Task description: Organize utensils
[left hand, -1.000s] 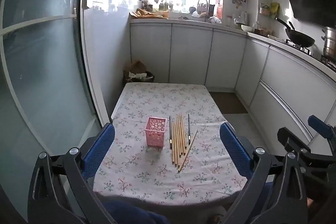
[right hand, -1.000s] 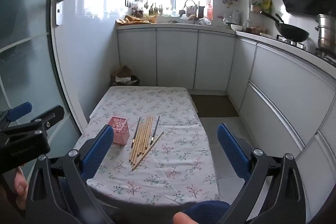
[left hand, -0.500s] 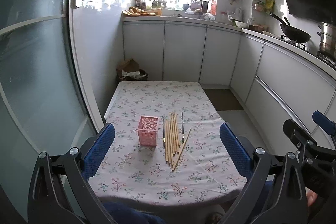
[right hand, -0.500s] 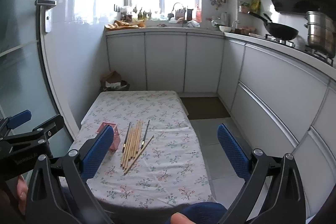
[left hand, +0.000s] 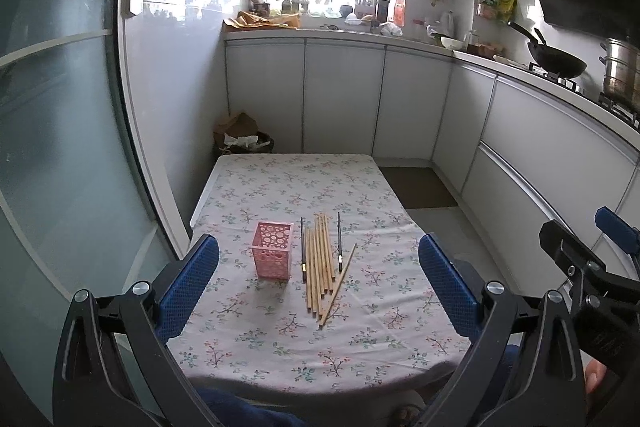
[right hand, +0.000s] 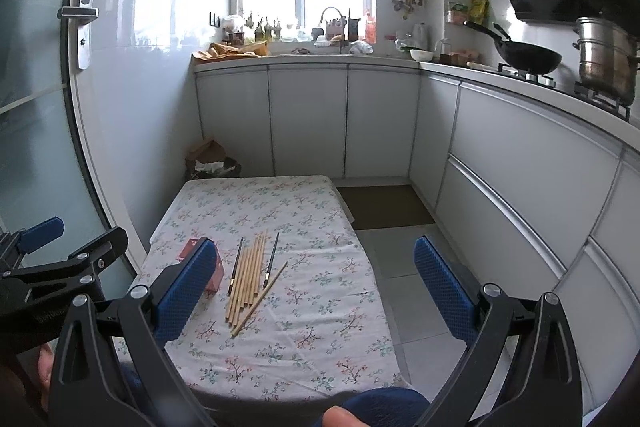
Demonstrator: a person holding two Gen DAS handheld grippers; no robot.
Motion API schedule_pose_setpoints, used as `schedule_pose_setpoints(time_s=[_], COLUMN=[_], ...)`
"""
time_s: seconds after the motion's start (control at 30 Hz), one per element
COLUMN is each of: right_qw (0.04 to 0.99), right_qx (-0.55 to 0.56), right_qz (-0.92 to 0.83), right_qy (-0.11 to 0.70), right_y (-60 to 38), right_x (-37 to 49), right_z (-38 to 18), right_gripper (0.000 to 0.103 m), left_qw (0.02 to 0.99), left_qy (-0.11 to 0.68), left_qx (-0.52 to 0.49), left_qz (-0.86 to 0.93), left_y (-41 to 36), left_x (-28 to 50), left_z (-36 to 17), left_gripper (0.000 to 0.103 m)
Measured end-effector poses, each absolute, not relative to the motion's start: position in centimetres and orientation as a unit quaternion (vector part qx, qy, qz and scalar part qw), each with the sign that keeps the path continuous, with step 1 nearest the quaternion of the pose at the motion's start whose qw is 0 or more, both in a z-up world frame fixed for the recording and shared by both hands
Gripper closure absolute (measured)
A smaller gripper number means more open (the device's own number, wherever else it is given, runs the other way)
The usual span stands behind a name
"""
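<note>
A pink perforated holder [left hand: 271, 249] stands on the floral tablecloth [left hand: 304, 183]; in the right wrist view only part of the holder [right hand: 188, 247] shows behind a blue finger. Right of it lie several wooden chopsticks [left hand: 319, 261] in a row, with two dark thin chopsticks [left hand: 303, 249] among them; the chopsticks also show in the right wrist view [right hand: 250, 277]. My left gripper [left hand: 318, 281] is open and empty, held above the table's near edge. My right gripper [right hand: 316, 287] is open and empty, held above the near right part of the table.
A glass door [left hand: 60, 131] runs along the left. White cabinets [left hand: 344, 99] and a counter line the back and right, with a wok [right hand: 524, 57] and a steel pot [right hand: 606, 61]. A bin with paper [left hand: 242, 139] sits beyond the table. Tiled floor [right hand: 404, 291] lies to the right.
Both grippers have drawn back and risen a little, so the table looks smaller and further off. Both stay open. The chopsticks and holder have not moved.
</note>
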State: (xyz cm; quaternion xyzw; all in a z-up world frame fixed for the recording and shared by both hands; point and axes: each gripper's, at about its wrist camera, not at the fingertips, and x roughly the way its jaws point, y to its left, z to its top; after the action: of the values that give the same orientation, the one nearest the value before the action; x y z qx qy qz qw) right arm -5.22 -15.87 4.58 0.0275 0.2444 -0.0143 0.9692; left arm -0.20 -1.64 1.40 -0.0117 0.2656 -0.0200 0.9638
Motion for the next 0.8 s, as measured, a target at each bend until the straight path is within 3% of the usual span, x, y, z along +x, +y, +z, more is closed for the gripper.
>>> schedule_pose_setpoints(time_s=[0.8], right_qw=[0.969], right_qx=[0.030], right_qz=[-0.022], right_qy=[0.244], right_y=[-15.86], right_x=[-5.28], right_z=[4.50], right_gripper=[0.007], left_qw=[0.964], left_qy=[0.266], left_qx=[-0.015], left_qz=[-0.029], left_y=[-1.62], left_x=[-0.32], left_z=[1.28], left_gripper=[0.007])
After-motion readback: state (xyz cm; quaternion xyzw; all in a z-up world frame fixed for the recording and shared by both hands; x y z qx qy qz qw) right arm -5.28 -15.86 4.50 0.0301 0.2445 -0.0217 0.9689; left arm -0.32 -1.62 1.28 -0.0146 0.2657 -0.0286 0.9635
